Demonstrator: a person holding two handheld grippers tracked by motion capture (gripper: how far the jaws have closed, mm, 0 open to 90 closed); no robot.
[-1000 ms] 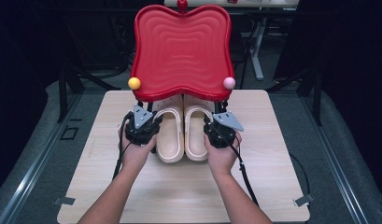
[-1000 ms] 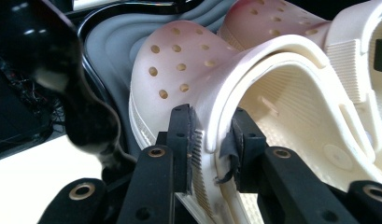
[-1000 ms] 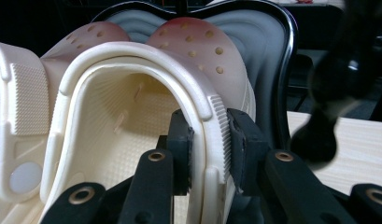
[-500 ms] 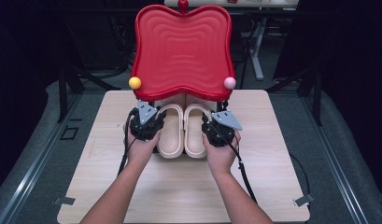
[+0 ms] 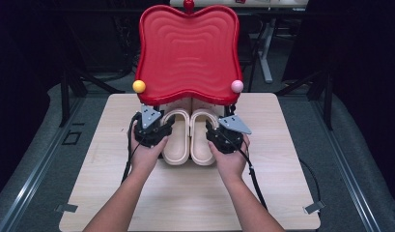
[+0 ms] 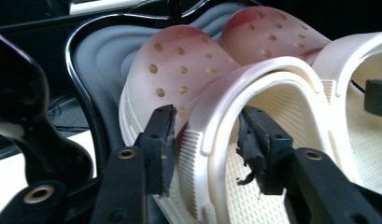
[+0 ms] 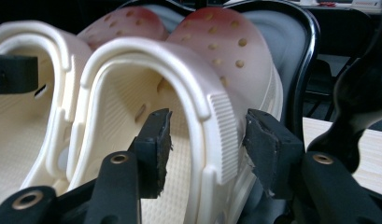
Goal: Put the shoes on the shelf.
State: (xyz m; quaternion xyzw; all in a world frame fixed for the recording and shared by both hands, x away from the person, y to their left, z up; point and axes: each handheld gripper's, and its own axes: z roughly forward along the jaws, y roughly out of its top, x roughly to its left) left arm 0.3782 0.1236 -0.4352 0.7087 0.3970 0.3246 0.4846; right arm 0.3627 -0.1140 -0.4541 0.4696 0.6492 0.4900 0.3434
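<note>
Two cream clogs stand side by side on the table, toes tucked under a red wavy tray [image 5: 188, 53]. My left gripper [image 5: 163, 128] sits at the outer side of the left clog [image 5: 177, 140]. In the left gripper view the gripper [image 6: 207, 149] is shut on that clog's [image 6: 179, 70] outer wall and heel strap. My right gripper [image 5: 213, 131] is at the outer side of the right clog [image 5: 201, 140]. In the right gripper view the gripper [image 7: 207, 149] straddles that clog's [image 7: 226, 46] wall, open, with a gap at the inner pad.
The tray stands raised on a black stand [image 6: 20, 107] at the table's far edge, with a yellow ball [image 5: 139, 86] and a pink ball [image 5: 237, 86] at its front corners. Bare wooden tabletop [image 5: 282, 169] lies to both sides and in front of the clogs.
Both hands have edged slightly inward against the clogs. The clogs have stayed where they were.
</note>
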